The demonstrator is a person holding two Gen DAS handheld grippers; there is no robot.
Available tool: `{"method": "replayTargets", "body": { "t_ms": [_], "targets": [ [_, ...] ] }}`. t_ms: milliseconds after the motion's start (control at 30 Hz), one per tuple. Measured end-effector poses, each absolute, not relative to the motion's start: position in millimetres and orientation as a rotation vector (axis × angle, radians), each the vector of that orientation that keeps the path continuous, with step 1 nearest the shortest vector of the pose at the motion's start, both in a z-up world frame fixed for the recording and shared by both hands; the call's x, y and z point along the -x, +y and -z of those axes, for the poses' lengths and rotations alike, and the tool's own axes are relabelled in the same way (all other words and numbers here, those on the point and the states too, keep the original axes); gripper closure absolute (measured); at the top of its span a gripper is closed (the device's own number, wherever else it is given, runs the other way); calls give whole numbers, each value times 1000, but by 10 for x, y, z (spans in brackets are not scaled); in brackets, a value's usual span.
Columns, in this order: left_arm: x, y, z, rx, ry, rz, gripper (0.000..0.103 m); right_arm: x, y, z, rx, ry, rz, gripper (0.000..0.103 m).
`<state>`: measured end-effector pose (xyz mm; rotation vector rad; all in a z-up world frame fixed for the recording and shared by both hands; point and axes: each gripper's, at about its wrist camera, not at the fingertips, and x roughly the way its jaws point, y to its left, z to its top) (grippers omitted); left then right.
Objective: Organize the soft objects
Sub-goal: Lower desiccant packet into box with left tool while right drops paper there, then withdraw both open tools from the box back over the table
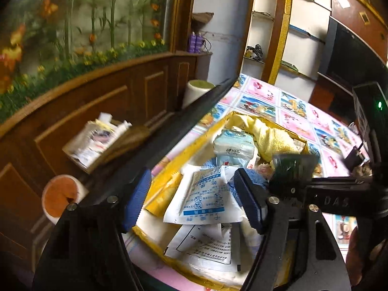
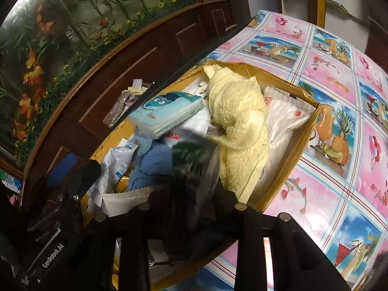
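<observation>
Your left gripper (image 1: 194, 200) hovers open and empty over the white sachet (image 1: 206, 196) in the yellow box (image 2: 300, 131), so you look between placements. Your right gripper's (image 2: 191, 208) fingertips are hidden; I cannot tell their grip. The yellow towel (image 2: 240, 126) and tissue pack (image 2: 167, 114) crowd the box; pick a free gap next.

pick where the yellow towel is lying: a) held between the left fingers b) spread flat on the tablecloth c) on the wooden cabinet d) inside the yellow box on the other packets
d: the yellow towel lies bunched inside the yellow box, resting over a clear plastic bag and other packets.
</observation>
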<state>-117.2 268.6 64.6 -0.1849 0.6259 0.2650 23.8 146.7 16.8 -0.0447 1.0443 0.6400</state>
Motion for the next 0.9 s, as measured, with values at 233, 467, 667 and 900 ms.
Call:
{"method": "replayTargets", "body": {
  "t_ms": [233, 467, 667, 900],
  "targets": [
    [1254, 2619, -715, 148, 619, -271, 31, -157, 1344, -371, -10, 952, -662, 55],
    [1302, 2554, -768, 146, 629, -273, 31, -28, 1154, -514, -43, 892, -664, 54],
    [1389, 2408, -860, 113, 616, -273, 31, 53, 958, -572, -66, 867, -655, 52],
    [1480, 2219, -965, 63, 601, -275, 31, 120, 671, -525, -104, 866, -624, 50]
  ]
}}
